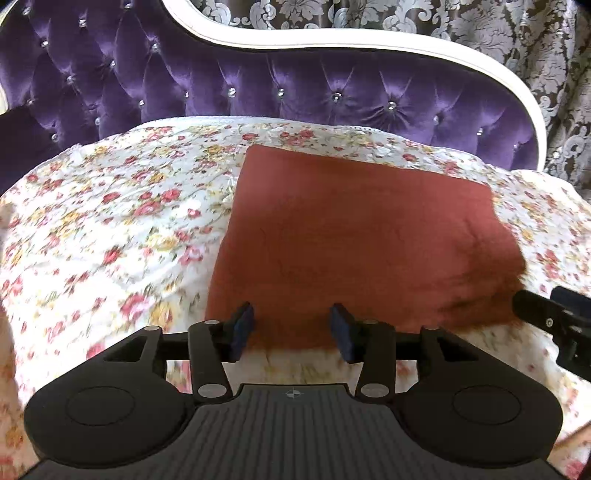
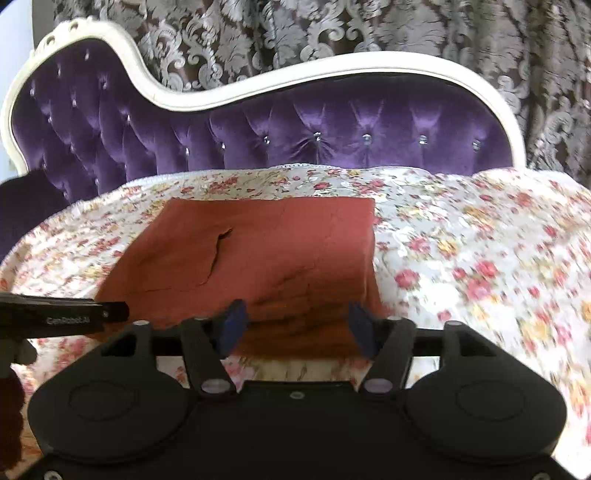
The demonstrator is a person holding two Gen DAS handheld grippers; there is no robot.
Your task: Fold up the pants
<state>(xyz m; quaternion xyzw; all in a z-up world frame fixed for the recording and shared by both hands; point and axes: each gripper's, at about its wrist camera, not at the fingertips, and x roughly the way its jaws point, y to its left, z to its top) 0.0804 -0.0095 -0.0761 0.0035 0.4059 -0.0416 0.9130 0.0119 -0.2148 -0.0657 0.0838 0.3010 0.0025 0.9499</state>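
The rust-red pants lie folded into a flat rectangle on the floral bedspread; they also show in the right wrist view, with a pocket slit on top. My left gripper is open and empty at the near left edge of the fold. My right gripper is open and empty at the near right edge. The right gripper shows at the right edge of the left wrist view, and the left gripper shows at the left of the right wrist view.
A purple tufted headboard with a white frame stands behind the bedspread. A patterned curtain hangs behind it. The bedspread extends to both sides of the pants.
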